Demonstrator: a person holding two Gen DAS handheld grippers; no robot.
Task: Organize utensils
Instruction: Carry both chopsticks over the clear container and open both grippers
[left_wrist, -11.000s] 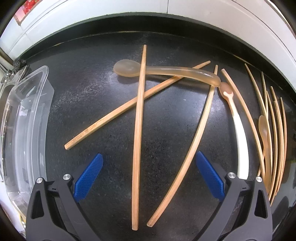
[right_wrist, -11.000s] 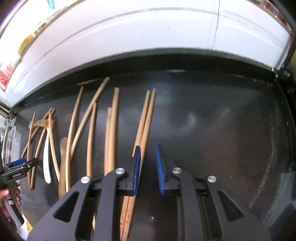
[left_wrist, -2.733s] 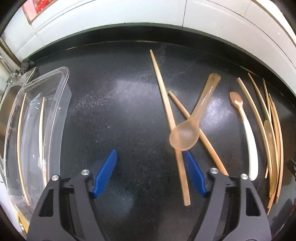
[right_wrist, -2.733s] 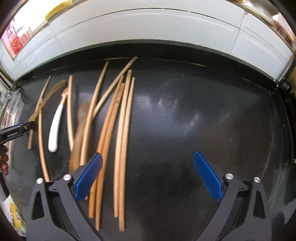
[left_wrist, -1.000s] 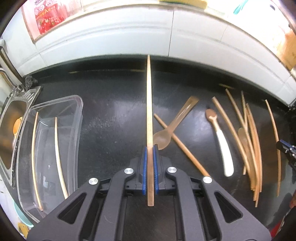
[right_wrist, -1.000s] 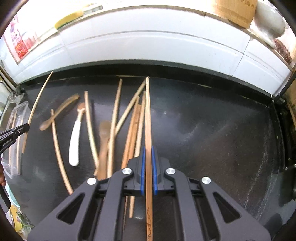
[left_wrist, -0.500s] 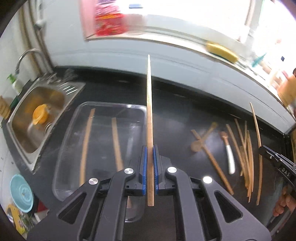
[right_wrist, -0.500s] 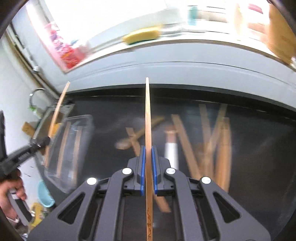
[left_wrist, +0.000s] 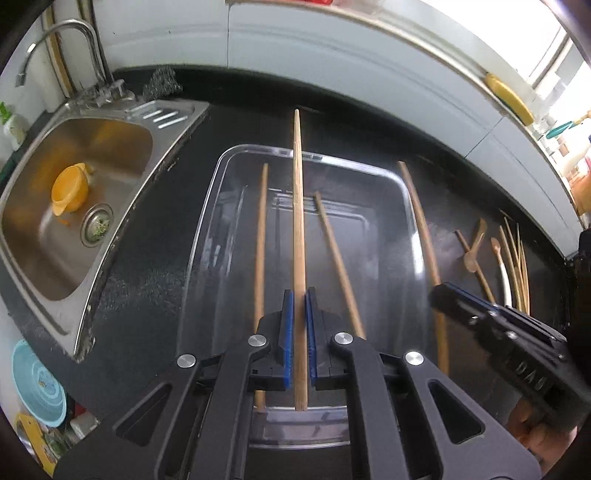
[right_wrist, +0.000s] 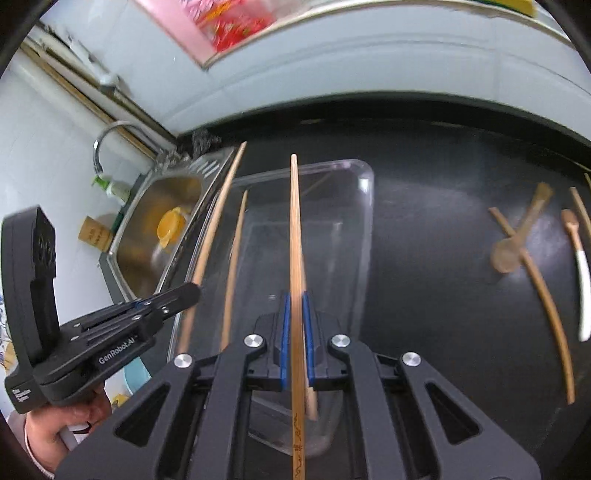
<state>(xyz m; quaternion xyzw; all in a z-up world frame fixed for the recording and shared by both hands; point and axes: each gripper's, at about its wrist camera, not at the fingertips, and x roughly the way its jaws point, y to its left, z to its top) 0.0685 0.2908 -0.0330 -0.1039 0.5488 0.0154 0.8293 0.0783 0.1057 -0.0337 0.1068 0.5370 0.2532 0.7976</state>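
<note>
My left gripper (left_wrist: 298, 332) is shut on a wooden chopstick (left_wrist: 298, 229) and holds it lengthwise above a clear plastic tray (left_wrist: 400, 177). Two chopsticks (left_wrist: 260, 258) lie in the tray. My right gripper (right_wrist: 295, 332) is shut on another chopstick (right_wrist: 295, 240), above the same tray (right_wrist: 364, 206). In the left wrist view the right gripper (left_wrist: 443, 295) and its chopstick (left_wrist: 424, 236) are over the tray's right rim. In the right wrist view the left gripper (right_wrist: 188, 293) is at the tray's left side.
A steel sink (left_wrist: 48, 254) with an orange bowl (left_wrist: 70, 188) lies left of the tray. A translucent spoon (right_wrist: 517, 240), a white-handled spoon (right_wrist: 581, 273) and several chopsticks (left_wrist: 513, 266) lie on the black counter to the right. A white wall runs behind.
Both grippers have carried their chopsticks left, from the counter pile to above the clear tray. The right gripper now sits close beside the left one.
</note>
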